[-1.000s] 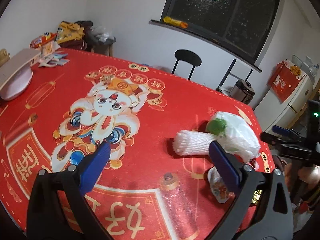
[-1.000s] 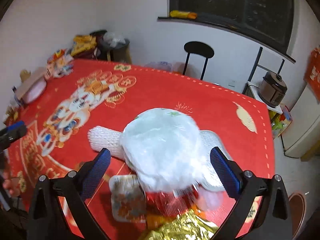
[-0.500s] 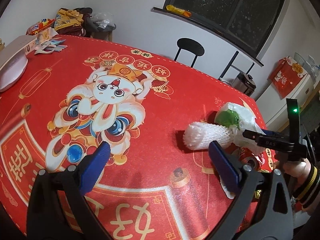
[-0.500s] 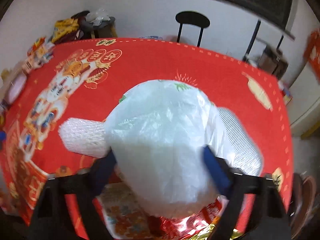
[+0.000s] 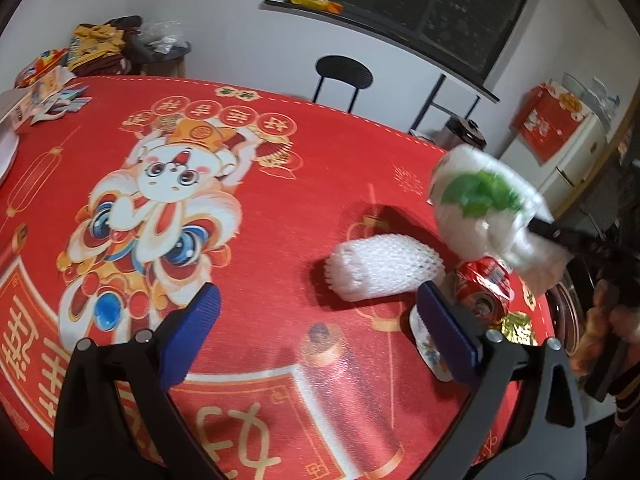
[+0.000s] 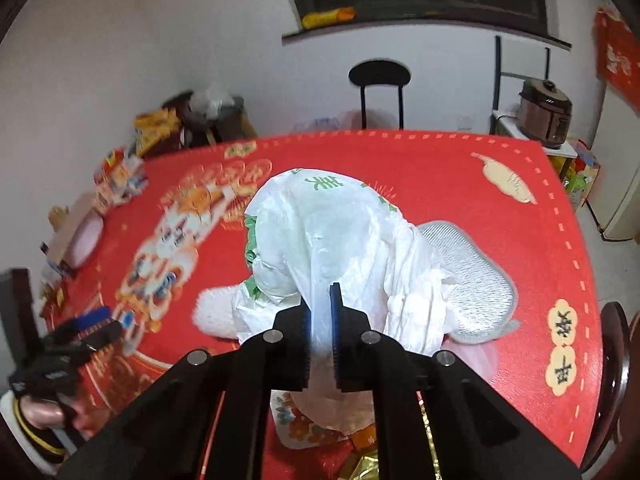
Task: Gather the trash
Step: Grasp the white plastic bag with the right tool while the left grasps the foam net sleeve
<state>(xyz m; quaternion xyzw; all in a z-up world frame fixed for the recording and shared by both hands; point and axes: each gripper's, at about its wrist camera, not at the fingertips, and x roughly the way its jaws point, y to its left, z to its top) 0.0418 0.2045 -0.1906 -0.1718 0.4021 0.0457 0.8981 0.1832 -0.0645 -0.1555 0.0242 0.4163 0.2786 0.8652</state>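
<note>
My right gripper (image 6: 322, 320) is shut on a white plastic bag (image 6: 332, 240) with green print and holds it above the red tablecloth; the bag also shows lifted in the left wrist view (image 5: 480, 208). Under it lie a white foam net sleeve (image 5: 380, 268), a crushed red can (image 5: 484, 288), a small printed wrapper (image 5: 430, 354) and gold foil (image 5: 516, 326). My left gripper (image 5: 316, 336) is open and empty, low over the cloth just in front of the foam sleeve.
A grey mesh pad (image 6: 468, 280) lies right of the bag. A black chair (image 5: 344, 80) stands behind the table. Snack packets (image 5: 52, 92) and a pink dish (image 6: 86, 240) sit at the far left edge. A rice cooker (image 6: 546, 114) stands at the right.
My right gripper has closed on the plastic bag and lifted it off the table. The red can under it has come into sight. My left gripper has shifted slightly, still open.
</note>
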